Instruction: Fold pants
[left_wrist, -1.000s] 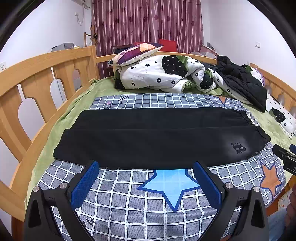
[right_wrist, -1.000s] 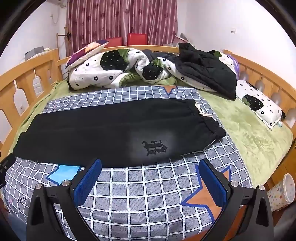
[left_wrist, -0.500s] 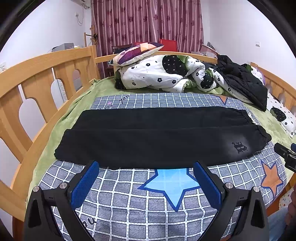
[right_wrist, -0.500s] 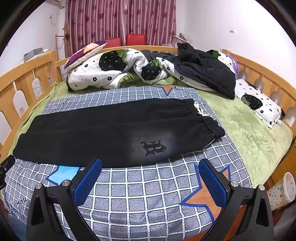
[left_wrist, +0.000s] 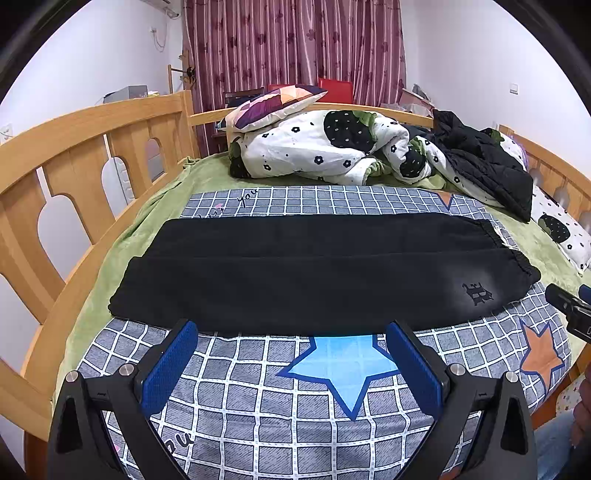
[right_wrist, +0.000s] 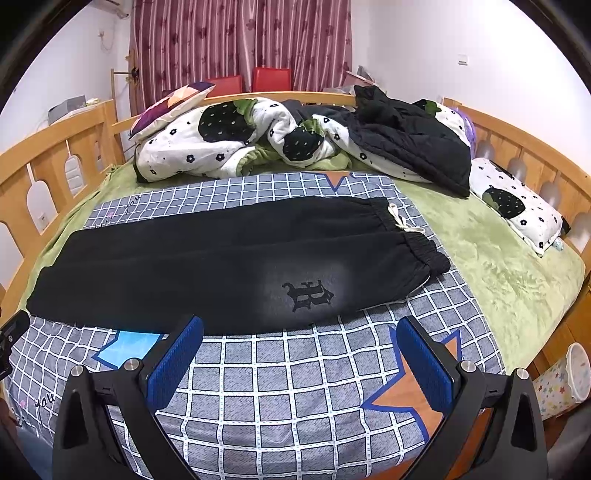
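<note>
On the wooden-railed bed (left_wrist: 85, 147), over a grey-blue checked cover with star patches (left_wrist: 295, 406), the long black pants (left_wrist: 314, 273) lie flat, folded lengthwise, cuffs toward the left rail and elastic waistband toward the right. The cover carries cursive lettering reading "You" (left_wrist: 246, 197) near its far edge. A dark gothic emblem (right_wrist: 307, 295) sits on a faded grey patch of the pants near the waistband; its letters cannot be read with certainty. Beyond the pants a bundled white quilt with black strawberry print (left_wrist: 325, 147) and a black padded jacket (right_wrist: 410, 140) are heaped at the headboard.

Only the right wrist view shows the white drawstring (right_wrist: 400, 221) at the waistband and a star-patterned paper cup (right_wrist: 563, 373) beside the bed. The left wrist view alone shows the whole light-blue star (left_wrist: 343, 365).

The left gripper (left_wrist: 291, 363) hovers short of the pants' near edge, jaws spread wide and holding nothing; the right gripper (right_wrist: 299, 363) likewise, jaws released.
</note>
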